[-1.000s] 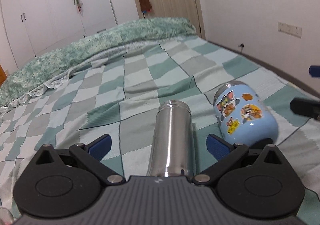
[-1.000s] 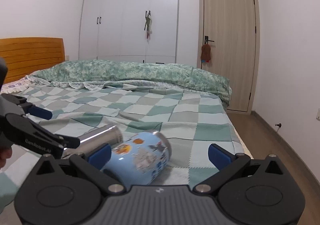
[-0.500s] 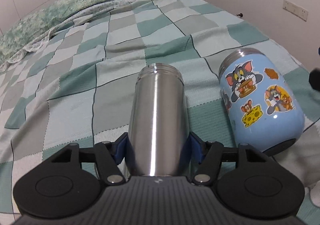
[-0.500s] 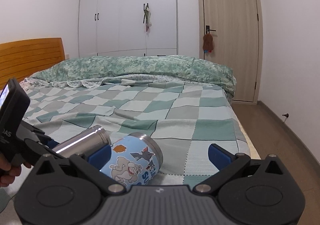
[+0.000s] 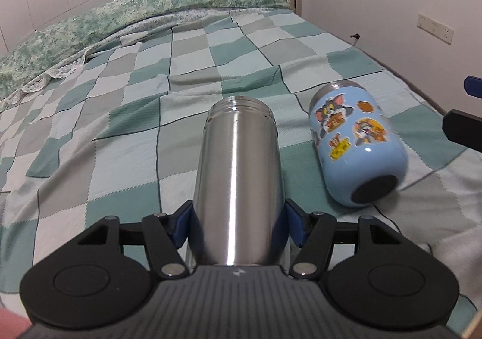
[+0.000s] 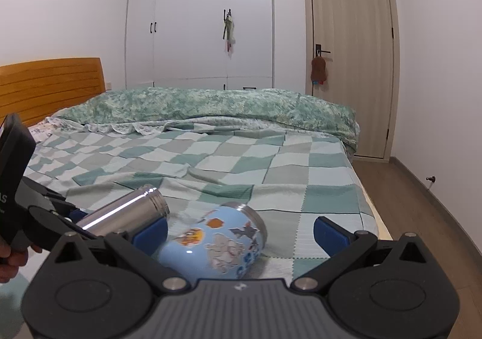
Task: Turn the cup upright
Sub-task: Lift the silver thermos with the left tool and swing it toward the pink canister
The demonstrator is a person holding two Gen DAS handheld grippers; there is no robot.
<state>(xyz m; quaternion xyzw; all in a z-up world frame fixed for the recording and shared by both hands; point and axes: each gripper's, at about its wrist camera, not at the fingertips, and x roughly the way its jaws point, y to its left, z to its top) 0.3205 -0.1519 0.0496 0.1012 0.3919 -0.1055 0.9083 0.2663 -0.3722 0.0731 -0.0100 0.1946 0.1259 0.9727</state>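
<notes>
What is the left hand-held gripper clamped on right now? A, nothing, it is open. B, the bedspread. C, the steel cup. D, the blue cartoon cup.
C: in the left wrist view the left hand-held gripper has its blue pads pressed against both sides of the steel cup, while the blue cartoon cup lies on its side apart on the checked bedspread.

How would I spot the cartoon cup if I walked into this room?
Find the bed with the green checked cover, then look near its right edge. The blue cup lies there on its side, beside a steel cup held in the left gripper. Only the blue cup has cat-and-mouse stickers.
</notes>
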